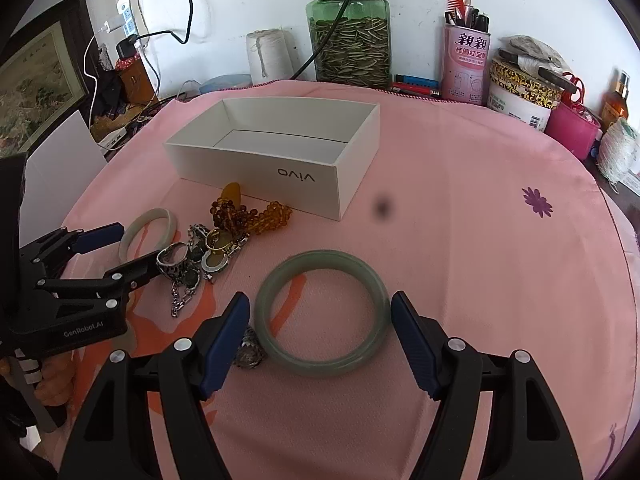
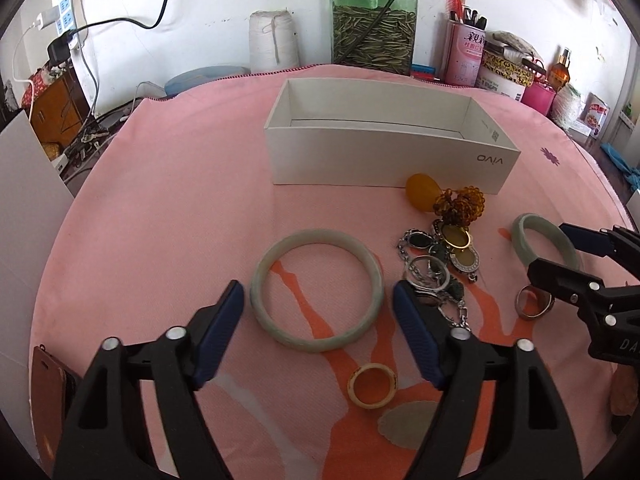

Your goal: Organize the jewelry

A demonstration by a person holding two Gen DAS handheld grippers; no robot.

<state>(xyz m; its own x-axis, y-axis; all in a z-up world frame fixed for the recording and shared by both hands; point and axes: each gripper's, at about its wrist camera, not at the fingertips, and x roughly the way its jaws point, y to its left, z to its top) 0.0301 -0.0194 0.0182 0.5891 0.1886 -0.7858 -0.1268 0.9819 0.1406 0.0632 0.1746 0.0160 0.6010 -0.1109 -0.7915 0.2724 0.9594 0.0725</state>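
Here, smooth round jade bangle [image 1: 323, 313] on pink cloth [image 1: 460, 240], both grippers' ribbed blue jaws wide, white box [image 1: 276, 152] beyond.

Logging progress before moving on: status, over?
Left gripper open, flanking darker green jade bangle. Right gripper open, flanking paler jade bangle. Neither lifted; white cardboard box shows nothing inside. Silver chain tangle beside right gripper's finger.

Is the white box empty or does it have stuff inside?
Empty, as far as shown. The white box is open, only bare walls and floor visible; the jewelry pile lies outside.
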